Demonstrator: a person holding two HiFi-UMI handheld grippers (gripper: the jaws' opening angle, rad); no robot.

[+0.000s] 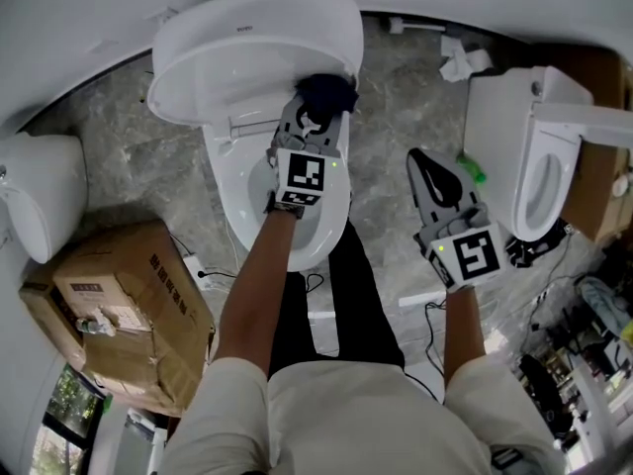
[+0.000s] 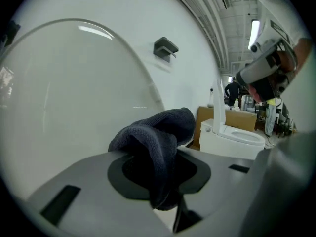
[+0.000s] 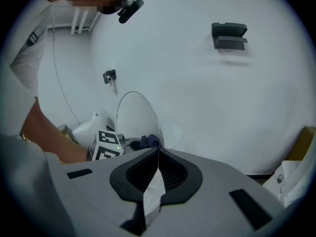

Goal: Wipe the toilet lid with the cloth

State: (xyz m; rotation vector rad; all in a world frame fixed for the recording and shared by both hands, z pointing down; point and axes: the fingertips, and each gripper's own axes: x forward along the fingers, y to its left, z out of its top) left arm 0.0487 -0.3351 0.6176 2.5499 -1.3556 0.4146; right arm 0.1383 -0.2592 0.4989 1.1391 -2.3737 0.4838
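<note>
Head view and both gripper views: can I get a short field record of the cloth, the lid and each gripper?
left gripper: shut on the cloth, by the toilet lid
cloth: dark, bunched
toilet lid: white, raised
cloth-lid contact: cannot tell
right gripper: shut, empty, held apart from the toilet lid
</note>
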